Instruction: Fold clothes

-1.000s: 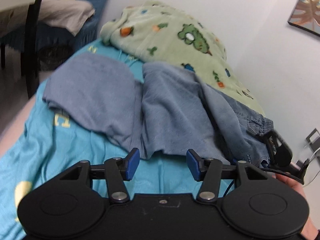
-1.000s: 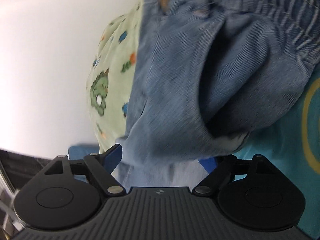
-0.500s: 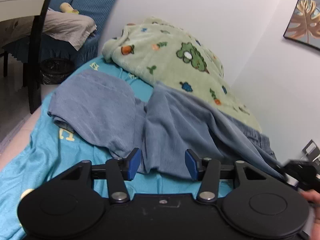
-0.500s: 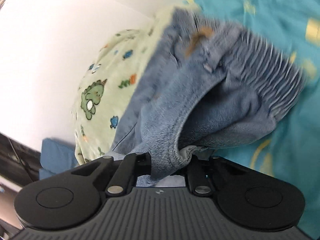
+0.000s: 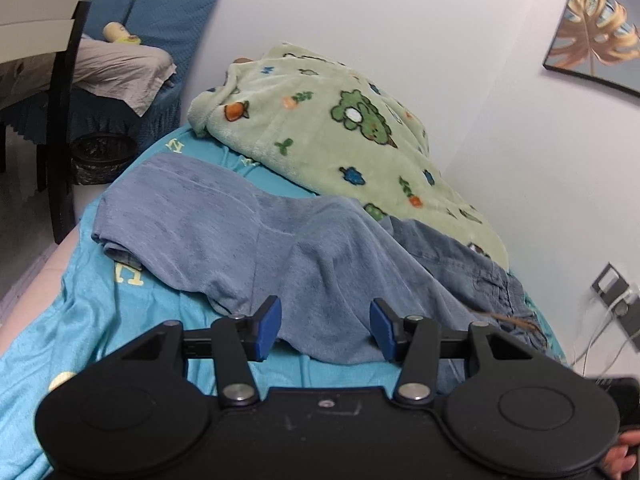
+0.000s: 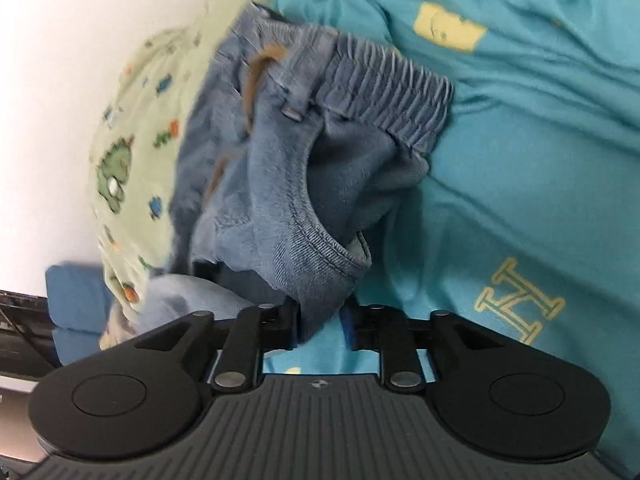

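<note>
My right gripper (image 6: 322, 326) pinches the denim trousers (image 6: 304, 184) at a pocket edge, jaws easing open around the cloth. My left gripper (image 5: 324, 330) hangs open and empty above the blue-grey shirt (image 5: 224, 240). I should regrip firmly before lifting. The trousers lie on the teal sheet (image 6: 540, 168), waistband toward one o'clock; their long axis seems to run toward ten o'clock, partly hidden.

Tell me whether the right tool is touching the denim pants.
Touching. The right wrist view shows the right tool with a fold of the denim pants pinched between its fingers, though the jaws are opening.
</note>
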A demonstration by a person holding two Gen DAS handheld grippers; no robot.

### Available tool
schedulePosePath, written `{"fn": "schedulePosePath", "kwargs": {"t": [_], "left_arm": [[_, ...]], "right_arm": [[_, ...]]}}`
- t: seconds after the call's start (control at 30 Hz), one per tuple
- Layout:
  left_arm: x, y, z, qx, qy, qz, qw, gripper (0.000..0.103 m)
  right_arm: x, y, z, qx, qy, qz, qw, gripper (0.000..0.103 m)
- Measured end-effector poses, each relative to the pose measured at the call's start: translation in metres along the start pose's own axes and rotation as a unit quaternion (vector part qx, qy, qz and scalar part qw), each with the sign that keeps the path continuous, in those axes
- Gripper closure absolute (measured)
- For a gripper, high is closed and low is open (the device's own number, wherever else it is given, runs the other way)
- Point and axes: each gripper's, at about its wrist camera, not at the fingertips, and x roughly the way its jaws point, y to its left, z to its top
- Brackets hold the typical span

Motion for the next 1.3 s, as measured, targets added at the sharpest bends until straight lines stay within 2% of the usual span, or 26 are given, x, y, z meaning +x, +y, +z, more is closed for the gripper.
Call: {"fn": "schedulePosePath", "kwargs": {"t": [0.07,0.17,0.3,0.4,0.47,0.5,0.6,0.7,0.83,0.97,1.2,1.3], "left_arm": [[-0.002,0.0,-0.004,0.008,0.002,0.0,1.0,0.058],[-0.004,0.001,-0.009,0.013,0.006,0.001,0.9999,0.058],[-0.002,0.003,-0.016,0.018,0.012,0.009,0.9997,0.058],[0.0,0.004,-0.02,0.014,0.006,0.017,0.9997,0.058],[0.0,0.003,-0.02,0.011,-0.006,0.018,0.9998,0.058],[-0.001,0.002,-0.019,0.008,-0.008,0.017,0.9998,0.058],[0.001,-0.004,-0.02,0.01,-0.012,0.017,0.9997,0.058],[0.004,-0.012,-0.023,0.024,-0.011,0.021,0.9994,0.058],[0.006,-0.022,-0.032,0.039,-0.005,0.017,0.9991,0.057],[0.009,-0.025,-0.036,0.046,-0.003,0.019,0.9988,0.057],[0.015,-0.019,-0.037,0.03,0.004,0.024,0.9992,0.057],[0.017,-0.015,-0.037,0.022,0.006,0.024,0.9995,0.057]], "right_arm": [[-0.012,0.006,-0.002,-0.019,-0.034,-0.011,0.999,0.053],[-0.017,0.004,0.003,-0.003,-0.061,-0.016,0.998,0.04],[0.005,-0.002,0.014,0.057,-0.078,0.001,0.995,0.035],[0.0,0.005,0.011,0.047,-0.089,0.004,0.995,0.033],[-0.01,0.004,0.008,0.048,-0.096,0.015,0.994,0.021],[-0.017,0.002,0.008,0.048,-0.102,0.019,0.993,0.019],[-0.033,-0.01,0.013,0.052,-0.125,0.017,0.991,0.016],[-0.03,-0.02,0.024,0.085,-0.145,0.008,0.986,0.012],[-0.004,-0.035,0.043,0.149,-0.129,0.001,0.98,0.012],[0.015,-0.038,0.058,0.151,-0.124,-0.025,0.98,0.012],[0.035,-0.046,0.078,0.134,-0.126,0.0,0.983,0.012],[0.039,-0.052,0.082,0.147,-0.124,0.02,0.981,0.011]]}}
